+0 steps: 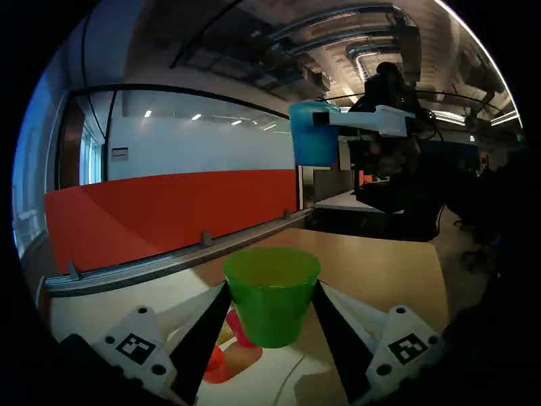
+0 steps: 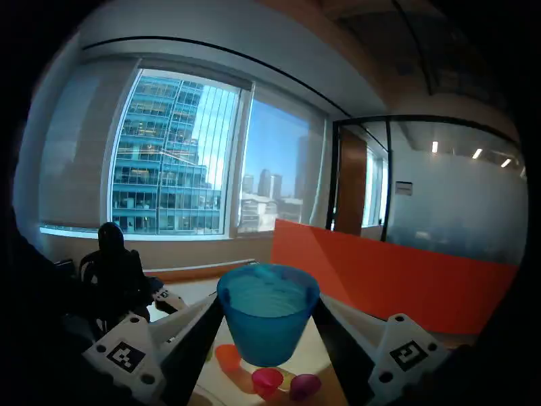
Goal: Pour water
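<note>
A green cup (image 1: pixel 272 294) stands upright between the fingers of my left gripper (image 1: pixel 270 318), which is shut on it above the table (image 1: pixel 379 271). Higher up at the right of the left gripper view, the other gripper holds a blue cup (image 1: pixel 313 132) in the air. In the right gripper view that blue cup (image 2: pixel 268 311) is upright between the fingers of my right gripper (image 2: pixel 268 328), which is shut on it. Its inside looks pale blue; I cannot tell whether it holds water.
Small cups lie on the table below: red (image 2: pixel 228 355), pink (image 2: pixel 267 380) and purple (image 2: pixel 304 386), with a pink one (image 1: pixel 238 328) and a red one (image 1: pixel 215 362) under the green cup. An orange partition (image 1: pixel 169 210) runs along the table's far side. Large windows (image 2: pixel 182 162) lie beyond.
</note>
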Demonstrator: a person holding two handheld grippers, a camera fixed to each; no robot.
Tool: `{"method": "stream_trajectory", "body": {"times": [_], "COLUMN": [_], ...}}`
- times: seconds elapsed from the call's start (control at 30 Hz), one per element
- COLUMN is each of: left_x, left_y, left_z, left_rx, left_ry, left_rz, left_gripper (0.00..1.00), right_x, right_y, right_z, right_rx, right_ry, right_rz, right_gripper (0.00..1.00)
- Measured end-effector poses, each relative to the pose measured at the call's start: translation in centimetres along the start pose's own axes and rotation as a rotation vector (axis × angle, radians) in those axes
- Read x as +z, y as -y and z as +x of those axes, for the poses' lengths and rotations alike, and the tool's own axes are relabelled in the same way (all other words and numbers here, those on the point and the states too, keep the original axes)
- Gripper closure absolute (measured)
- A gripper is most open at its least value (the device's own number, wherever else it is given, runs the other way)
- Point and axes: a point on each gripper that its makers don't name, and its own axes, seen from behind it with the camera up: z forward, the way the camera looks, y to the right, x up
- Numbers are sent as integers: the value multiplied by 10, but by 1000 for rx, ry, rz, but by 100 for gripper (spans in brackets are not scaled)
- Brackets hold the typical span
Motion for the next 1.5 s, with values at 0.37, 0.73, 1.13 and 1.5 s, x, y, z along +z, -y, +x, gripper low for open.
{"method": "stream_trajectory", "body": {"times": [0.37, 0.73, 1.13, 1.5], "left_x": [-1, 3, 4, 7], "left_y": [4, 2, 3, 0], "left_z": [0, -9, -27, -47], "left_rx": [8, 19, 30, 47], "left_ry": [12, 50, 121, 198], "left_rz": [11, 4, -3, -19], "left_gripper": [18, 18, 18, 17], "right_x": [-20, -27, -34, -36], "right_y": [-20, -23, -17, -15], "right_z": [-28, -49, -85, -115], "right_rx": [1, -2, -10, -22], "right_ry": [29, 47, 122, 191], "right_rz": [-39, -35, -1, 20], "right_gripper": [11, 10, 10, 10]}}
